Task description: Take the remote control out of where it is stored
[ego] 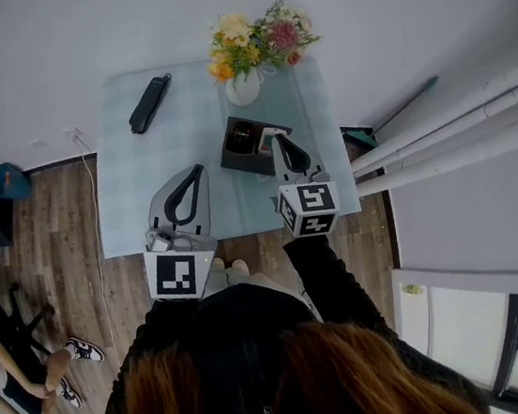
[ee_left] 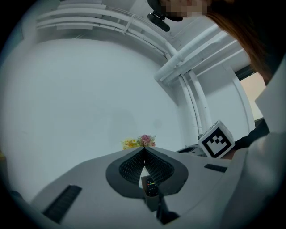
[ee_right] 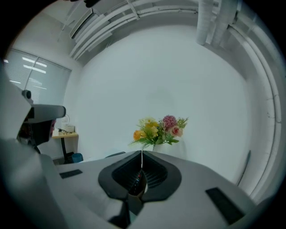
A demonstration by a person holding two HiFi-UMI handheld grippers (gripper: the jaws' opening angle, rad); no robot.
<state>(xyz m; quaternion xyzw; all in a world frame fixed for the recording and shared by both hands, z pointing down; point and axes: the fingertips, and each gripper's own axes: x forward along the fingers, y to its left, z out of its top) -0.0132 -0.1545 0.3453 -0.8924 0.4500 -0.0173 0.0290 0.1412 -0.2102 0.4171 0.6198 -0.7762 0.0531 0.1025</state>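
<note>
A dark open-topped holder (ego: pixel 238 152) stands on the pale glass table (ego: pixel 145 207), with a remote control (ego: pixel 243 137) with coloured buttons standing in it. My right gripper (ego: pixel 278 139) is shut and empty, its tips just beside the holder's right rim. In the right gripper view the holder (ee_right: pixel 135 182) shows low behind the shut right gripper (ee_right: pixel 142 152). My left gripper (ego: pixel 199 169) is also shut and empty, left of the holder and nearer me. Behind the shut tips of the left gripper (ee_left: pixel 144 148) the remote control (ee_left: pixel 151 188) shows upright in its holder.
A white vase of flowers (ego: pixel 245 88) stands just behind the holder. A long black object (ego: pixel 150 103) lies at the table's far left. The table's near edge is by my body. A seated person's legs (ego: pixel 34 368) show on the wooden floor at the left.
</note>
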